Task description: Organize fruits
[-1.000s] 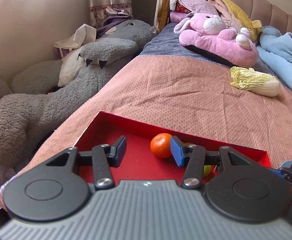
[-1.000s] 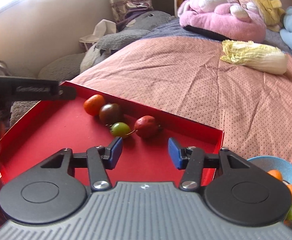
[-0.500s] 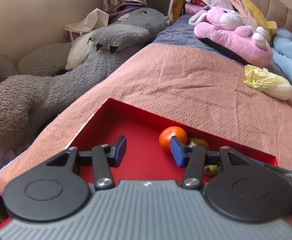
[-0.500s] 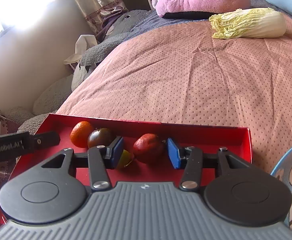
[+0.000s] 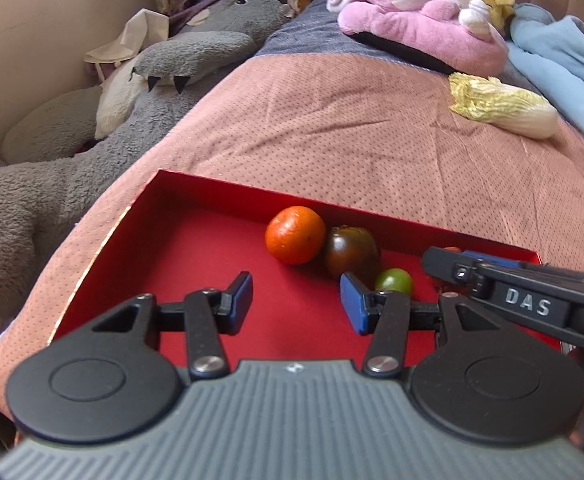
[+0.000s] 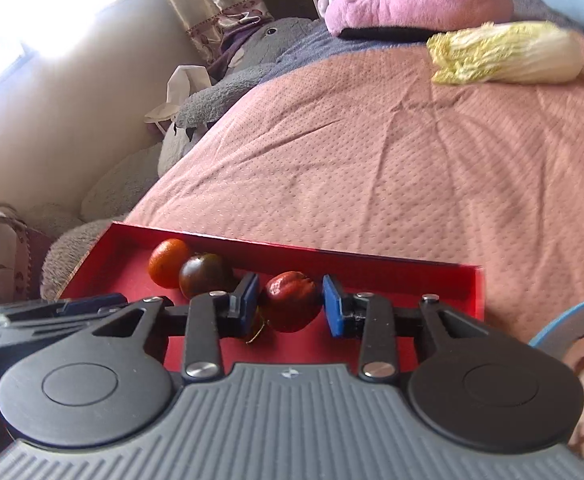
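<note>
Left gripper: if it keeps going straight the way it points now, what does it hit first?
Probably the red tray floor: the left gripper is open with nothing between its fingers. The orange lies farther ahead, depth unclear.

Bed (image 5: 352, 128) — red tray (image 5: 211, 200), cabbage (image 5: 504, 106)

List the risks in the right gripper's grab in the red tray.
1. The right gripper has just been closing its jaws on the red fruit, which looks soft and may bruise or slip.
2. The stalk beside it could snag the green fruit.
3. The open left gripper sits close; they may collide.
</note>
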Tool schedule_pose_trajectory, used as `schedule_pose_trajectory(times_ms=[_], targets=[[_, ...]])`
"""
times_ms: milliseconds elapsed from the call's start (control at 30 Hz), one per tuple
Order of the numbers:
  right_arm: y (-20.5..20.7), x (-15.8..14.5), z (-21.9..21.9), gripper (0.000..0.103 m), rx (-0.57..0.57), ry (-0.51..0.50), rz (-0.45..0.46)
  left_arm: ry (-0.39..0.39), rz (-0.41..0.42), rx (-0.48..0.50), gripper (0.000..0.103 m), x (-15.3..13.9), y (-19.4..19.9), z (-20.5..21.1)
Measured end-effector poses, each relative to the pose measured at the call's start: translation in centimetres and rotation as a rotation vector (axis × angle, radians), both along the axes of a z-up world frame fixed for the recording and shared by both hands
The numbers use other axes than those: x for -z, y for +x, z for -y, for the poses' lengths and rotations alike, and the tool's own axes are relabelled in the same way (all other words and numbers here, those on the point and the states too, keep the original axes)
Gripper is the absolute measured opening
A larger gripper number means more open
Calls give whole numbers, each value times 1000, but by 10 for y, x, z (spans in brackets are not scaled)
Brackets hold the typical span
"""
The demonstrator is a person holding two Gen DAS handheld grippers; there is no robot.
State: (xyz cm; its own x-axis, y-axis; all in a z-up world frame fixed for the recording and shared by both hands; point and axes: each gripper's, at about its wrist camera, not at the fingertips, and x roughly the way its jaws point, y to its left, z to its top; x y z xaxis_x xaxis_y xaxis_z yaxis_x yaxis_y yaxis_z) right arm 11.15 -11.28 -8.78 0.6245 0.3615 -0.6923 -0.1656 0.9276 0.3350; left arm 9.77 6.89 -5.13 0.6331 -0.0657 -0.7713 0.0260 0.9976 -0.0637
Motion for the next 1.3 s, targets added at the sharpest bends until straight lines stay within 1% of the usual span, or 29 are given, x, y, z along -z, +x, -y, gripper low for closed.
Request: schedule_pose_trajectory(times_ms=[167,333,433,700,733,767,800,867,933,967,1000,1067,1233,1300], targets=[[-33,-6,14,40,-51,-139,33,-8,-23,84,51,6,1,16],[-57,1,18,40,-94,-201,48,12,-49,151,51,16,4,34],[-62,3,17,40,-104,-210,65,51,-40,162,51,20,8,42],[-61,5,18,40,-115,-212,72,87,-12,169,50,24,15,53],[-60,5,18,40,-115,-216,75,85,-10,164,50,24,16,53],[-60,5,18,40,-115,-217,75,80,-9,156,45,24,16,51],[-61,4,18,40,-112,-214,74,67,-10,149,44,23,17,48],[-63,3,19,40,-108,-209,69,30,-15,137,42,22,18,42],[-66,2,20,40,-107,-209,67,14,-18,136,41,21,18,40],[-69,1,21,40,-105,-205,68,11,-19,138,37,21,17,40],[-71,0,22,40,-104,-201,68,3,-22,141,28,21,16,40],[-76,-4,23,40,-107,-193,73,-11,-24,146,28,20,13,41],[-89,-10,24,40,-127,-197,77,10,-4,138,28,16,4,40],[-96,-11,22,40,-141,-193,79,-6,7,130,28,12,-1,37]])
